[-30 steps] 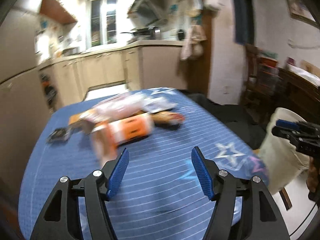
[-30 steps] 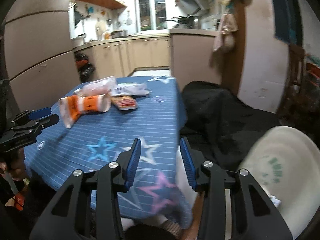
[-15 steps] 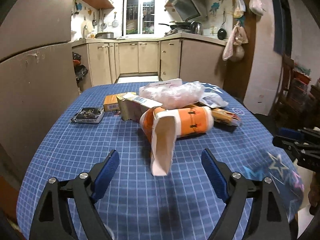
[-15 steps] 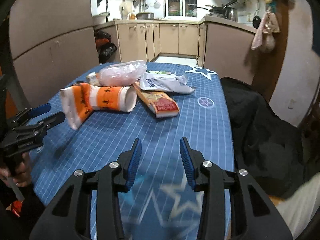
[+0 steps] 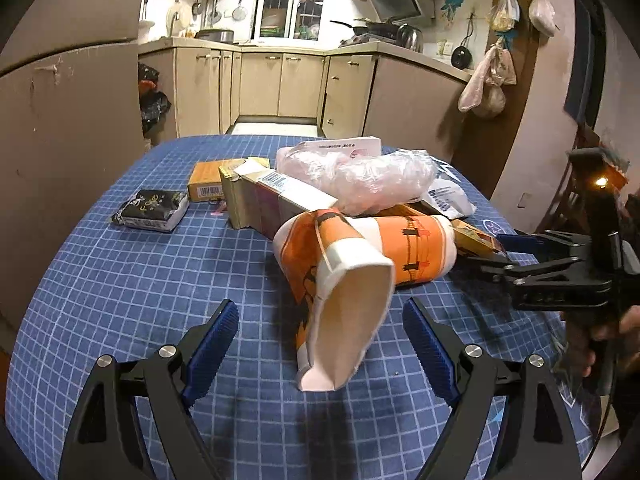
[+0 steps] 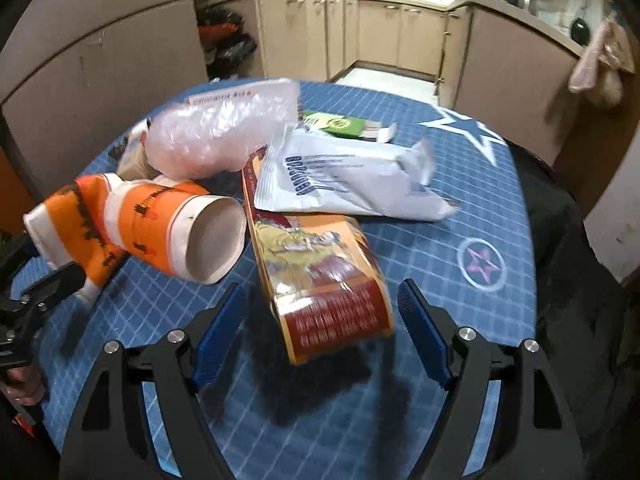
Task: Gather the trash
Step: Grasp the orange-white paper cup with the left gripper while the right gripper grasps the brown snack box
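Round table (image 5: 120, 280) with a blue grid-pattern cloth, trash heaped toward its far half.

Left gripper (image 5: 320, 344) hangs low over the near edge, jaws spread wide, nothing pressed between the pads. The crushed orange-and-white paper cup (image 5: 344, 296) lies on its side, its flattened mouth reaching into the gap between the blue fingers without touching either. A second orange-and-white cup (image 5: 416, 248) lies at 1 o'clock from the first, the two touching.

Beyond the cups, at 12 o'clock: a long cardboard carton (image 5: 276, 204), a crumpled clear plastic bag (image 5: 360, 176) resting on top of it, and a small orange box (image 5: 206, 180) just behind the carton. A black packet (image 5: 152, 210) sits apart at 10 o'clock.

Right gripper (image 6: 320, 332) is above the table, jaws opening. The near end of a red-and-yellow printed wrapper (image 6: 320, 280) lies between the fingers; the pads stand clear of it on both sides. A white printed pouch (image 6: 344, 184) overlaps the wrapper's far end at 12 o'clock. A green box (image 6: 340, 124) lies behind the pouch. The open-mouthed cup sits at 10 o'clock from the right gripper.

The right gripper also shows in the left wrist view at 3 o'clock, held by a hand (image 5: 612, 340).
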`<act>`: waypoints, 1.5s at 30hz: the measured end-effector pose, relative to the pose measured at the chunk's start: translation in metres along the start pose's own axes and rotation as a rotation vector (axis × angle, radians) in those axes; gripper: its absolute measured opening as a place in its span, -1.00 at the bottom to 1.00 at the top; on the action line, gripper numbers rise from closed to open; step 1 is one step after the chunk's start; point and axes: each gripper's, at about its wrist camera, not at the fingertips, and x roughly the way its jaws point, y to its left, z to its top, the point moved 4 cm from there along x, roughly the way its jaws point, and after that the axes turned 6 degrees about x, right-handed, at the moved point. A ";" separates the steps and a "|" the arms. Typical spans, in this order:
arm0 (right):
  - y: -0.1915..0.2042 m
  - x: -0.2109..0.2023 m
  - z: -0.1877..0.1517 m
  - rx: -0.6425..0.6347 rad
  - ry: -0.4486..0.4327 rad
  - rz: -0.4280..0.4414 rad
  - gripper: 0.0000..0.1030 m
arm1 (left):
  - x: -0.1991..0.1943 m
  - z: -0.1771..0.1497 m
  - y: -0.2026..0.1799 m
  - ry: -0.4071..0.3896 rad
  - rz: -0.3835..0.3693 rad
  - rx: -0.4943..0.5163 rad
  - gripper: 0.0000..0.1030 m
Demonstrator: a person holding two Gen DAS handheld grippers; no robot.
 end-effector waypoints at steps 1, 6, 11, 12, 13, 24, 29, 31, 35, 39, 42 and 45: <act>0.002 0.004 0.002 -0.009 0.006 0.001 0.46 | 0.002 0.001 0.002 0.005 0.002 -0.004 0.60; 0.006 0.021 0.009 -0.025 0.029 -0.011 0.36 | 0.011 0.001 0.004 0.046 -0.018 -0.024 0.27; 0.008 0.021 0.013 -0.008 0.030 0.006 0.12 | 0.018 0.000 0.005 0.078 -0.048 -0.039 -0.39; 0.009 0.020 0.011 -0.008 0.029 0.006 0.10 | 0.018 0.000 0.005 0.079 -0.052 -0.041 -0.42; 0.010 0.017 0.008 -0.003 0.025 0.005 0.10 | 0.017 -0.001 0.005 0.078 -0.053 -0.039 -0.42; 0.019 -0.020 -0.035 0.105 -0.002 0.022 -0.13 | -0.012 -0.026 0.005 0.093 -0.066 -0.024 -0.43; 0.028 -0.047 -0.069 0.183 -0.010 0.046 -0.62 | -0.030 -0.033 0.002 0.084 -0.080 -0.016 -0.43; 0.031 -0.052 -0.082 0.189 -0.013 0.026 -0.63 | -0.034 -0.035 0.000 0.081 -0.082 -0.008 -0.43; 0.034 -0.070 -0.101 0.259 -0.054 0.072 -0.64 | -0.040 -0.040 -0.004 0.081 -0.088 -0.008 -0.43; 0.040 -0.093 -0.119 0.306 -0.124 0.084 -0.64 | -0.051 -0.043 -0.004 0.071 -0.089 0.000 -0.43; 0.046 -0.100 -0.130 0.309 -0.148 0.060 -0.65 | -0.062 -0.047 -0.007 0.063 -0.088 0.014 -0.43; 0.053 -0.107 -0.136 0.307 -0.169 0.056 -0.65 | -0.072 -0.051 -0.007 0.054 -0.086 0.028 -0.43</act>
